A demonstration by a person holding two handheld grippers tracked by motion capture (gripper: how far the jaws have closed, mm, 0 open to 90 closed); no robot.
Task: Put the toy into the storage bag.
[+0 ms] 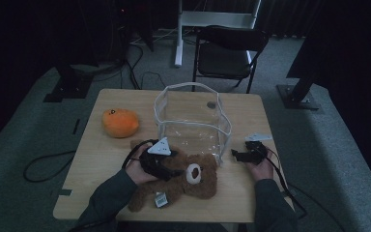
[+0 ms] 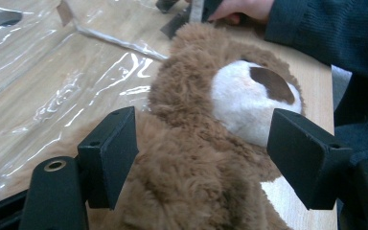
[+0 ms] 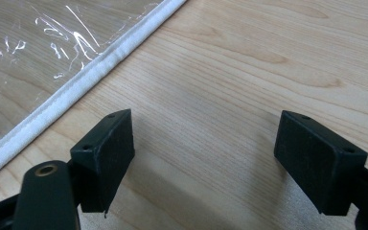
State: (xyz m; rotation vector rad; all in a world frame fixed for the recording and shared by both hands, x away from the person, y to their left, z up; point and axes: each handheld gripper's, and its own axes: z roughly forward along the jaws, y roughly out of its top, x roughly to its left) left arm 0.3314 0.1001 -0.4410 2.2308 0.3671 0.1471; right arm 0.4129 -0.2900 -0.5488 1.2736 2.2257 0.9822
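Teddy bear (image 1: 193,179) — brown, with a white muzzle and a dark nose — lies flat on the wooden table (image 1: 101,159) near the person's edge, just in front of the clear plastic bag (image 1: 193,116) that stands open with a white rim. In the high view a small tag shows at the bear's lower left.

The left gripper (image 2: 201,158) sits over the bear's body, held in the left hand. Its two black jaws stand spread wide, one on each side of the brown fur, with the muzzle just beyond the right-hand jaw. Whether the pads press into the plush or only flank it cannot be told.

The right gripper (image 3: 203,158) rests low over bare wood to the right of the bag, near its white-edged bottom corner — jaws spread apart with nothing between them.

An orange plush toy (image 1: 120,123) lies on the table to the left of the bag, well apart from the bear. A black folding chair (image 1: 227,53) stands on the floor beyond the far edge.
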